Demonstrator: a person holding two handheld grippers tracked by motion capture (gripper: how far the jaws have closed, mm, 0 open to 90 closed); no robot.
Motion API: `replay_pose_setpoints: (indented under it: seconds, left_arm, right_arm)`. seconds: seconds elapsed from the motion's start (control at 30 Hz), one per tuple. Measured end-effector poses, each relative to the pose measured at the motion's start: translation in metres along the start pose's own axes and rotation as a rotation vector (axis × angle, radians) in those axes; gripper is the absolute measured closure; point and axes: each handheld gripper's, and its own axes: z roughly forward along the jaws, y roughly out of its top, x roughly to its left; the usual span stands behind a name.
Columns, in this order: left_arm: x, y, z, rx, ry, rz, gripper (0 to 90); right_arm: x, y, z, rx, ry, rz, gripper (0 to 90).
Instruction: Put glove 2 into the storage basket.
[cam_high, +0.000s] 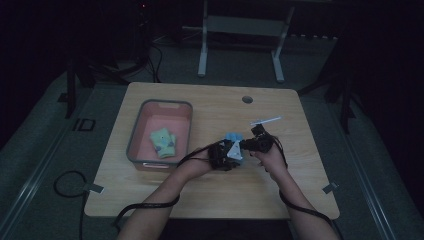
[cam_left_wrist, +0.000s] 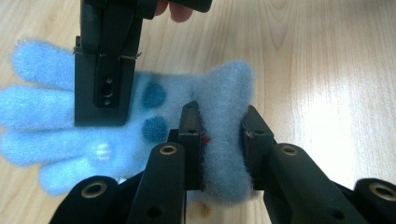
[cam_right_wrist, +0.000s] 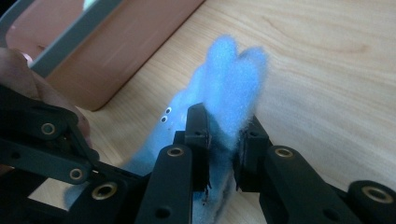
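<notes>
The left gripper (cam_left_wrist: 222, 140) was clamped on the cuff end of a fluffy blue glove (cam_left_wrist: 140, 121), with the glove's fingers stretching away beyond its jaws, just above the wooden table (cam_left_wrist: 327, 70). The right gripper (cam_right_wrist: 224, 144) pinched the same glove's finger end, its jaws pressed into the fleece. To the left gripper's far side sat a pink bin (cam_high: 150, 125) holding a green glove (cam_high: 163, 142).

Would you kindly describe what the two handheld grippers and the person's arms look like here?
Both the left gripper and the right gripper are black, with boxy jaws on linkage arms pinned by brass-coloured rivets. The left carries a grey three-cornered plate. A black cable trails from each. The forearms are bare, with no sleeves.
</notes>
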Motion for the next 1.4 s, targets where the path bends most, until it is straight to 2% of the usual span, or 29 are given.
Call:
replay_pose_setpoints:
  seconds: [0.37,0.57,0.87,1.13,1.4]
  left_arm:
    - [0.009,0.007,-0.031,0.021,0.037,0.027,75.0]
    - [0.014,0.007,-0.046,0.023,0.052,0.022,75.0]
    - [0.019,0.002,-0.066,0.043,0.075,0.02,75.0]
    - [0.022,-0.004,-0.081,0.063,0.085,0.017,75.0]
    - [0.027,-0.017,-0.097,0.084,0.098,0.012,75.0]
  right_arm:
    - [0.016,0.023,-0.008,-0.032,0.014,-0.027,78.3]
    - [0.027,0.035,-0.01,-0.042,0.015,-0.05,78.2]
    - [0.043,0.052,-0.004,-0.042,0.02,-0.085,78.2]
    - [0.052,0.064,0.004,-0.042,0.044,-0.095,78.2]
    - [0.068,0.077,0.017,-0.038,0.05,-0.129,78.2]
